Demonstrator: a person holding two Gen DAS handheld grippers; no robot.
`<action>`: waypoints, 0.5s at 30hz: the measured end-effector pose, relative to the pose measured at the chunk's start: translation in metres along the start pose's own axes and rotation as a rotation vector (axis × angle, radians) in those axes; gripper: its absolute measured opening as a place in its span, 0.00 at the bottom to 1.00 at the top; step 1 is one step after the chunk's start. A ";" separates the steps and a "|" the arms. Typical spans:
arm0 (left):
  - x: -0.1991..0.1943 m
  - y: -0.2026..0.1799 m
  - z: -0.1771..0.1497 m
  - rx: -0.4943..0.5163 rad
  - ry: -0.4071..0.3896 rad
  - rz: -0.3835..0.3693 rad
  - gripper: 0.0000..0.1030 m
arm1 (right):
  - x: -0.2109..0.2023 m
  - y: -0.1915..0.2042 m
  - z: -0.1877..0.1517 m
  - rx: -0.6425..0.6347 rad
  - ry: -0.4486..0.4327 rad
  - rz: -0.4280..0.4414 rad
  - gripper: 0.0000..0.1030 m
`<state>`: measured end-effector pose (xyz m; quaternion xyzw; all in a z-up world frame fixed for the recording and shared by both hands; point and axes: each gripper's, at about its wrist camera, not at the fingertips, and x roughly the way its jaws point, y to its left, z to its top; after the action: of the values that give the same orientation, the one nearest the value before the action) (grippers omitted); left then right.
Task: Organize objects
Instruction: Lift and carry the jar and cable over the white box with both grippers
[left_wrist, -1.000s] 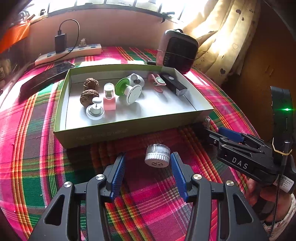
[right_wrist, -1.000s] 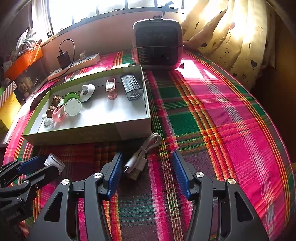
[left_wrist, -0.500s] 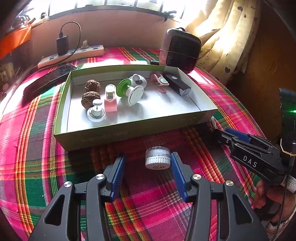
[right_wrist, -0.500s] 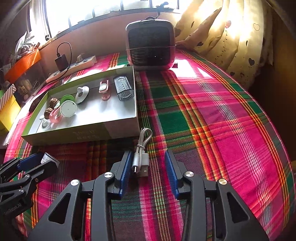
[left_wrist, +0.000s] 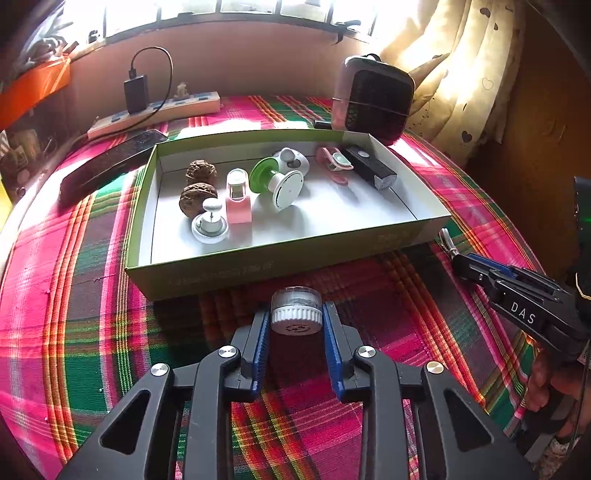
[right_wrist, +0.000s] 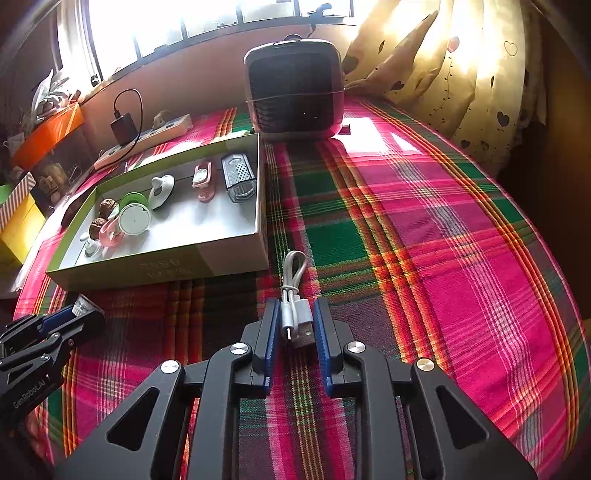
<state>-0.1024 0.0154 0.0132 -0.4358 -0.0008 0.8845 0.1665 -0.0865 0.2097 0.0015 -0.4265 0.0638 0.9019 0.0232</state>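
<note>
1. My left gripper (left_wrist: 296, 325), low centre of frame, is closing its jaws, blue pads against the jar (left_wrist: 296, 310); the jar sits just below the box (left_wrist: 288, 258).
2. My right gripper (right_wrist: 295, 325) is clamped on the cable (right_wrist: 293, 295), lower centre, right of the box (right_wrist: 166, 254).

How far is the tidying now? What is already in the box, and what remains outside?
Done: the box already holds the two walnuts, clips and other small gadgets. In hand: the left gripper is closing on the round cap, and the right gripper is shut on the white cable; both things lie on the cloth. Left: lift both into the box.
</note>
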 end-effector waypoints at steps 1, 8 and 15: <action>0.000 -0.001 0.000 0.003 0.000 0.004 0.24 | 0.000 -0.001 0.000 0.002 0.000 0.003 0.18; 0.000 -0.003 -0.001 0.011 -0.002 0.015 0.24 | -0.001 -0.003 0.000 0.009 -0.001 0.019 0.18; 0.000 -0.002 -0.001 0.010 -0.002 0.015 0.24 | -0.001 -0.004 0.000 0.010 -0.001 0.024 0.18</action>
<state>-0.1014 0.0170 0.0131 -0.4340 0.0068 0.8862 0.1621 -0.0852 0.2132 0.0015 -0.4252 0.0733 0.9020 0.0143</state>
